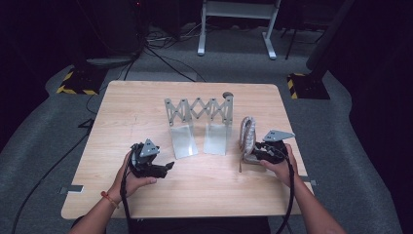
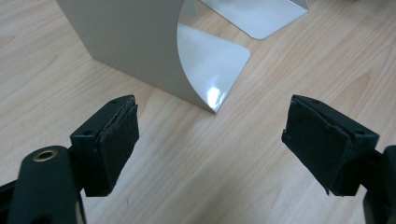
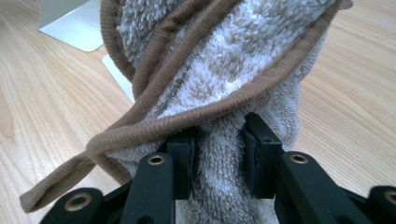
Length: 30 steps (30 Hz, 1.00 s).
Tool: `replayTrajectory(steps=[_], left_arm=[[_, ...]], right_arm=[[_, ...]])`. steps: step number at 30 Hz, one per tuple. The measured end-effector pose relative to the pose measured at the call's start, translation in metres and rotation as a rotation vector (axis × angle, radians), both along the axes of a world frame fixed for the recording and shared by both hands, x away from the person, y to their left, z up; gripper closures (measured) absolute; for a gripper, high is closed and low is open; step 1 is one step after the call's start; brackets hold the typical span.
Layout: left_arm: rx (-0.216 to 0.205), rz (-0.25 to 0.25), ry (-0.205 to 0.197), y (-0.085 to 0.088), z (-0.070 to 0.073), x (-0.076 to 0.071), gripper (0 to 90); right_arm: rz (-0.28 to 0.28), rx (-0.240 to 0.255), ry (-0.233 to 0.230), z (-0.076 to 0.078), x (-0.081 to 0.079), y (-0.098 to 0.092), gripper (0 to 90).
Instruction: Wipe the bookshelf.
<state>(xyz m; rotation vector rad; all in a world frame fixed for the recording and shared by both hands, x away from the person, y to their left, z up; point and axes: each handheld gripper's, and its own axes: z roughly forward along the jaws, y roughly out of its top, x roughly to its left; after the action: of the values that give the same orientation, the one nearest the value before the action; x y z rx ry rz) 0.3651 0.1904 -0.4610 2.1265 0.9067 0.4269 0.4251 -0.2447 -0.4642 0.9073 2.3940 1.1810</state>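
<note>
While your right gripper [image 3: 218, 154] clamps a bunched fold of the towel [image 3: 224, 60], the cloth stands up from the table [image 1: 126, 107] at your right, rolled and gathered, just beside the right-hand plate of the metal rack [image 1: 197, 124]. In the right gripper view you see both black pads pressed into the grey-white terry, with the towel's brown edging looping across in front of the jaws and one strand trailing down to the wood at the left. In the high view the towel [image 1: 247, 136] sits between the rack and your right hand [image 1: 280, 165], which holds the gripper close behind it.

Your left gripper [image 2: 212, 144] holds nothing: its jaws stand wide apart over bare wood. Just ahead of them in the left gripper view is the rack's nearer plate [image 2: 154, 46], upright with its curved foot flat and shiny on the table. In the high view your left gripper [image 1: 165, 168] sits near the front left of the rack, apart from it, jaws pointing toward the middle of the table.
</note>
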Motion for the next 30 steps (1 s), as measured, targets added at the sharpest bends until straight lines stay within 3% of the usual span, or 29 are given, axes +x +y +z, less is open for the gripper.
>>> replayTrajectory(steps=[4,10,12,18,22,30], left_arm=[[-0.021,0.011,-0.008,-0.006,0.001,0.01,19.3],[-0.038,0.055,-0.057,-0.022,0.004,0.02,19.1],[-0.062,0.067,-0.064,-0.025,0.005,0.025,18.7],[-0.05,0.101,-0.109,-0.032,0.005,0.035,20.4],[-0.071,0.124,-0.118,-0.032,0.006,0.04,21.0],[-0.093,0.07,-0.125,-0.039,0.01,0.037,24.5]], right_arm=[[0.017,-0.002,-0.007,0.001,-0.002,0.004,68.1],[0.025,-0.002,-0.013,0.002,-0.004,0.007,68.1],[0.027,-0.001,-0.015,0.003,-0.004,0.008,68.1],[0.027,0.001,-0.016,0.003,-0.005,0.007,68.1],[0.032,-0.001,-0.017,0.002,-0.005,0.008,68.1],[0.043,0.011,-0.018,0.005,-0.007,0.008,68.1]])
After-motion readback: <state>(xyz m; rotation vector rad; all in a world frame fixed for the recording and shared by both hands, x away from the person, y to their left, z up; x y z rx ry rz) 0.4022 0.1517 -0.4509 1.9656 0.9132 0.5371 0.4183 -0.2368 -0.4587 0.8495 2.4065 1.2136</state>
